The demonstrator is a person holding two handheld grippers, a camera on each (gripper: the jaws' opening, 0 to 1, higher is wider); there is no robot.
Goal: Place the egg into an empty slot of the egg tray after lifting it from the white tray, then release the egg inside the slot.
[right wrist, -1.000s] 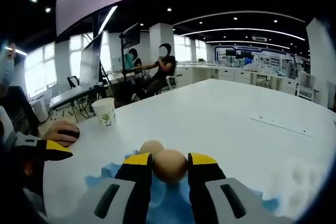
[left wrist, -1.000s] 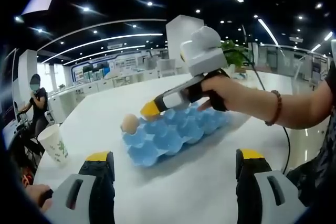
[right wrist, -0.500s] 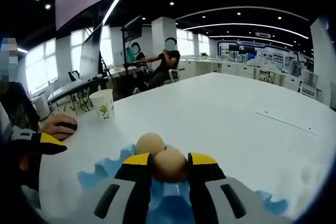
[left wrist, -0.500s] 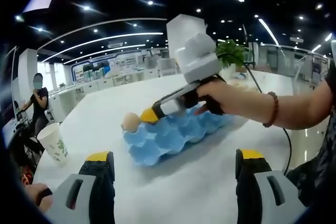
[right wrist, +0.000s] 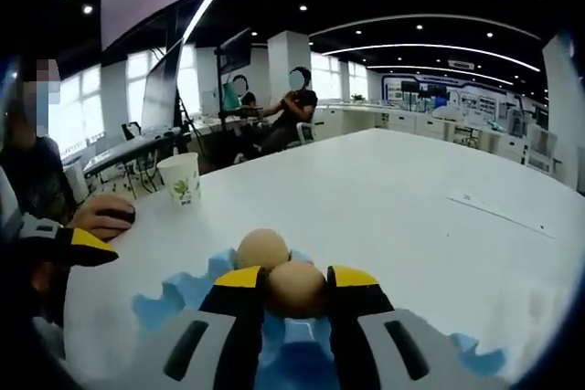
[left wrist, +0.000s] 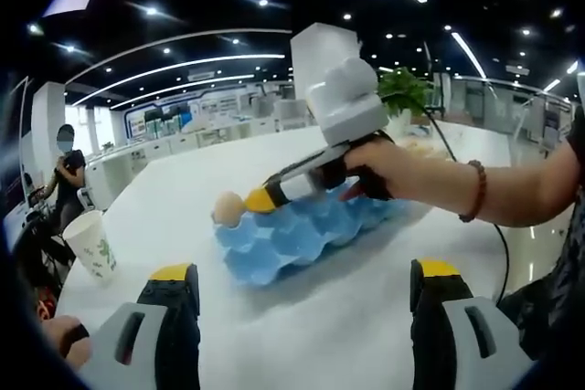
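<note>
Right tongs (right wrist: pixel 295 282) grip a brown egg (right wrist: pixel 296 289) between their two yellow-tipped jaws, holding it low over the blue egg tray (right wrist: pixel 174 300). In the right gripper view the held egg sits just in front of a second egg (right wrist: pixel 261 250), which already rests in a slot at the tray's far edge; the two look almost touching, though I cannot tell whether they meet. Whether the held egg has reached the bottom of a slot is hidden by the jaws.

Seen from the left gripper view, the same right tongs (left wrist: pixel 259 199) reach in from the right, held by a person's hand (left wrist: pixel 379 169) with a beaded bracelet (left wrist: pixel 476 191) on the wrist. Their yellow tip is down at the near corner of the egg tray (left wrist: pixel 302 235), right beside the seated egg (left wrist: pixel 227 209).

Left tongs (left wrist: pixel 302 285) hang wide open and hold nothing, well short of the tray above the white table (left wrist: pixel 338 326). A paper cup (left wrist: pixel 93 245) stands on the table to the left, well apart from the tray. People sit at desks in the background.
</note>
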